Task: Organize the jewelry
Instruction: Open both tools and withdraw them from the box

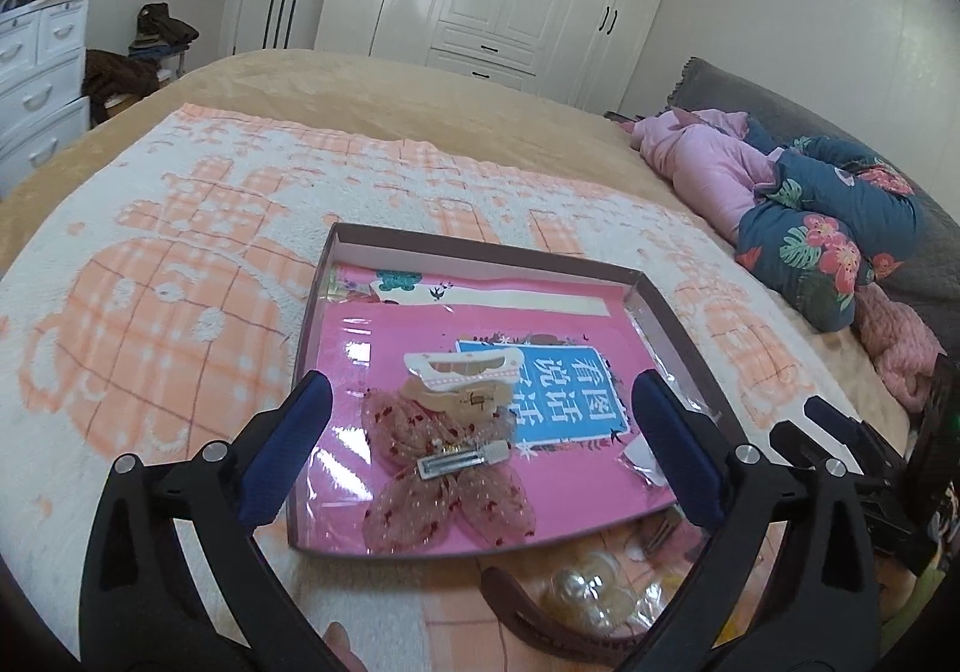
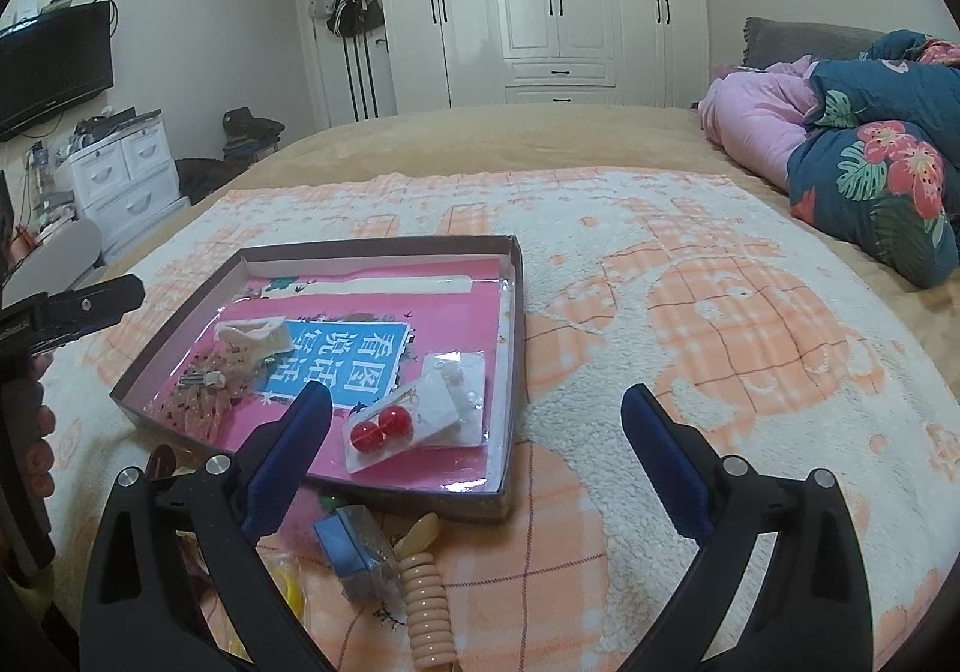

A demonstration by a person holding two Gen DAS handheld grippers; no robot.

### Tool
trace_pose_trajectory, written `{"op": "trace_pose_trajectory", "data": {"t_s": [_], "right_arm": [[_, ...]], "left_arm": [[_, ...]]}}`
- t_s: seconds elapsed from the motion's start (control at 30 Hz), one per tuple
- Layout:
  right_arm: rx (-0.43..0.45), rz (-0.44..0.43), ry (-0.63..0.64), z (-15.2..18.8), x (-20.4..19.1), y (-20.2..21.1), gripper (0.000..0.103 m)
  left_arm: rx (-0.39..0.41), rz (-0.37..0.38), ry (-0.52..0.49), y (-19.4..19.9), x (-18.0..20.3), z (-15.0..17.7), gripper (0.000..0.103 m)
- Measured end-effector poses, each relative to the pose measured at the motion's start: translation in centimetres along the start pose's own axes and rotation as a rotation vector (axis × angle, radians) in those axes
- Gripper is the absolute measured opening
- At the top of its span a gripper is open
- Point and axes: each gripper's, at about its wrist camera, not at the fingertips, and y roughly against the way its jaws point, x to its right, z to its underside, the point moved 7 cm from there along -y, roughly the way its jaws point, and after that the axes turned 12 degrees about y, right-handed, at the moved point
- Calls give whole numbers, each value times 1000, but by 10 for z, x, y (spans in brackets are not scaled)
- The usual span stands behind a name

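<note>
Shallow box [image 1: 336, 264] on the peach-and-white blanket [image 1: 180, 264], lined with a pink sheet [image 1: 384, 330].

Inside we list: a pink mesh butterfly hair clip [image 1: 447, 483], its silver bar [image 1: 462, 459] running roughly left to right in the left wrist view, knob end toward the right; a cream claw clip [image 1: 465, 372] just beyond it, long axis likewise crosswise; a clear packet [image 2: 420, 408] with two red beads [image 2: 381, 426] by the box's right wall.

Outside the near edge we note: a small blue box [image 2: 348, 552], a cream spiral hair tie [image 2: 423, 600] lying lengthwise toward the camera, and a pale pearly piece [image 1: 585, 588], possibly beads.

Our left gripper [image 1: 480, 450] and right gripper [image 2: 477, 462] both gape wide, holding nothing.
</note>
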Motion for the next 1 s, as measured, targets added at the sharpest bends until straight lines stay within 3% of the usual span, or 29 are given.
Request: {"op": "trace_pose_trajectory", "data": {"t_s": [0.5,1.0], "right_arm": [[71,-19,78,-5,-14,31,95],[50,-43,158,14,-32,48,95]], "left_arm": [[4,7,-37,29,7,20,92],[-16,0,-43,44,4,39,92]]}}
